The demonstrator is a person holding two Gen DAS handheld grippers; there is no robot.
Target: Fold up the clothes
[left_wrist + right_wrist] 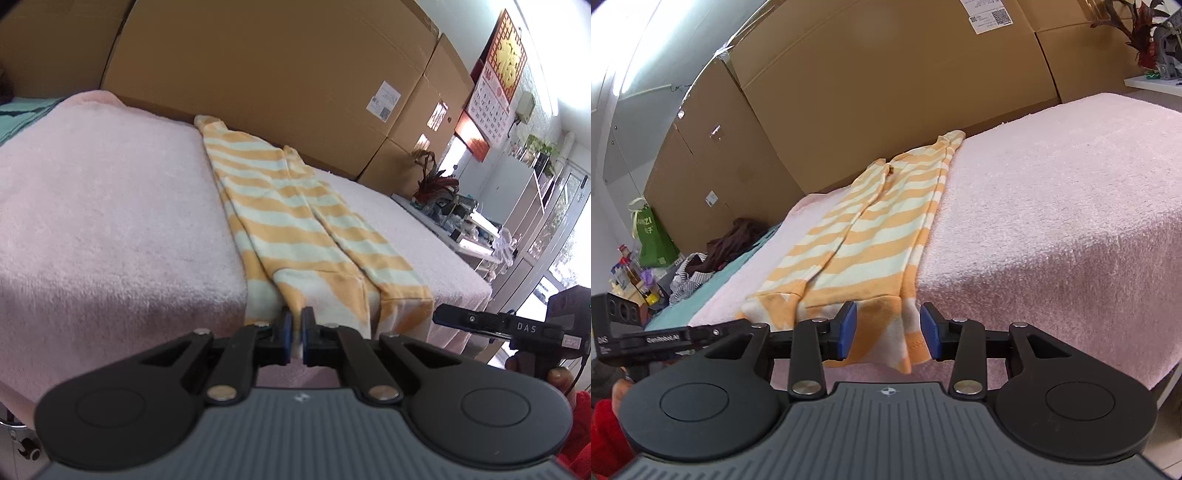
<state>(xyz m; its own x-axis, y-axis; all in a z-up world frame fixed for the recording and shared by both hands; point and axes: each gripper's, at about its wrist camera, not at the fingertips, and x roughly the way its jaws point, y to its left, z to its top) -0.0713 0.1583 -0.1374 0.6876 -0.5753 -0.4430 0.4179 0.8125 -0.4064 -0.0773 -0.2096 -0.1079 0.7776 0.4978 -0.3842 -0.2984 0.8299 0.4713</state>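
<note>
The left tool (295, 334) is clamped on the near hem of the striped garment (295, 229), the right tool (888, 330) stands open around that hem, and the garment lies lengthwise on the pink-covered bench (1071, 206) toward cardboard boxes (277, 62).

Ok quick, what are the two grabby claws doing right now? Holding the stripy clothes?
Left gripper: shut on the hem of the striped garment.
Right gripper: open, hem between its pads, not gripped yet.
</note>
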